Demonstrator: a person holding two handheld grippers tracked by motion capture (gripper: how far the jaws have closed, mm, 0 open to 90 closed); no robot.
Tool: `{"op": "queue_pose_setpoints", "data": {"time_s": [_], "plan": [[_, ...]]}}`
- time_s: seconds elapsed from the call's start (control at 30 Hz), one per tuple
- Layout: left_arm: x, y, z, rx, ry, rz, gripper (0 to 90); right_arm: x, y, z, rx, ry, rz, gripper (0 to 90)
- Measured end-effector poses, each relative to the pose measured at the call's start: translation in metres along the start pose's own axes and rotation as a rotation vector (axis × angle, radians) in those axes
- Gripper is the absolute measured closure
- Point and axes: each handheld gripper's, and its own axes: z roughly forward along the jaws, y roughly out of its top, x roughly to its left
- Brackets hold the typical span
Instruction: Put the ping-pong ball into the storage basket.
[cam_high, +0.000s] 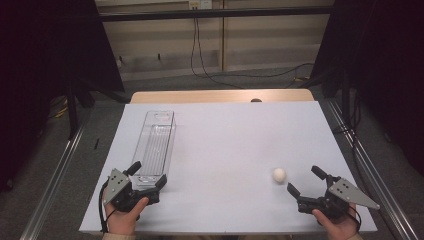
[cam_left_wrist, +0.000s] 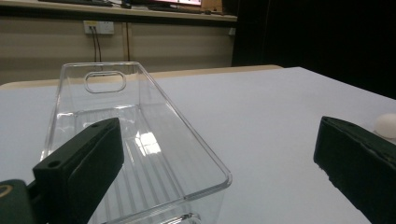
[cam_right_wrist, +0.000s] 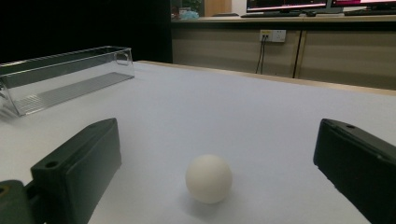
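On table (cam_high: 225, 125), clear bin (cam_high: 155, 142) holds nothing; white ball (cam_high: 279, 174) lies outside.

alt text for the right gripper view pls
A small white ball sits on a pale table just ahead of the open right gripper, between its two black jaws but touching neither. A long, empty clear plastic bin lies farther off at the left.
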Motion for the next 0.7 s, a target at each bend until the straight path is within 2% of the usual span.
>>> {"op": "queue_pose_setpoints", "data": {"time_s": [0.17,0.2,0.3,0.37,0.7], "plan": [[-0.005,0.001,0.005,0.009,-0.012,0.009,1.7,0.0,0.0,0.0,0.008,0.006,0.002,0.4],[-0.007,0.001,0.007,-0.003,-0.011,-0.008,1.7,0.0,0.0,0.0,0.008,0.007,0.001,0.4],[-0.008,0.003,0.009,0.012,-0.023,0.012,1.7,0.001,0.0,0.001,0.007,0.006,-0.003,0.4],[-0.01,0.003,0.011,0.007,-0.033,0.005,1.7,0.0,0.0,0.0,0.008,0.007,0.0,0.4],[-0.013,0.002,0.014,0.014,-0.033,0.01,1.7,0.001,-0.001,0.002,0.019,0.005,-0.002,0.5]]}}
